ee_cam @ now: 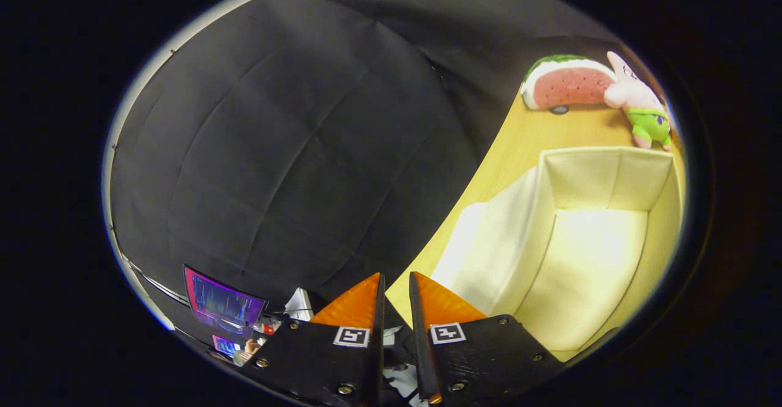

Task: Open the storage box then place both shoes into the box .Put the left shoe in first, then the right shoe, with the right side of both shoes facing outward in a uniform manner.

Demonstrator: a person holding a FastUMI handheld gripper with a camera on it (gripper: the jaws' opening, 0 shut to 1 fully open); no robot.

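Storage box (586, 242) is sitting open on the wooden table (525, 138), off to the side of the fingers and beyond them, its pale inside showing bare, no shoe in it. The lid or front flap (489, 242) looks folded out and down toward the table edge, probably so shoes can slide in from that side, though which panel it is I'm only guessing.

Gripper view: gripper (396, 285) is tilting hard and pointing mostly at the dark cloth wall (275, 150), not at the box. Fingers are nearly together with a thin gap between them, nothing held. Likely it's swinging away to go for a shoe; opening step reads as done, both placements not yet done.

Watermelon plush (565, 83) and a pink star plush toy (638, 104) are lying at the far end of the table past the box, touching each other. Screens (223, 303) are glowing low beyond the fingers, with some clutter beside them too small to tell. The box's near corner is being cut off by the gripper body.
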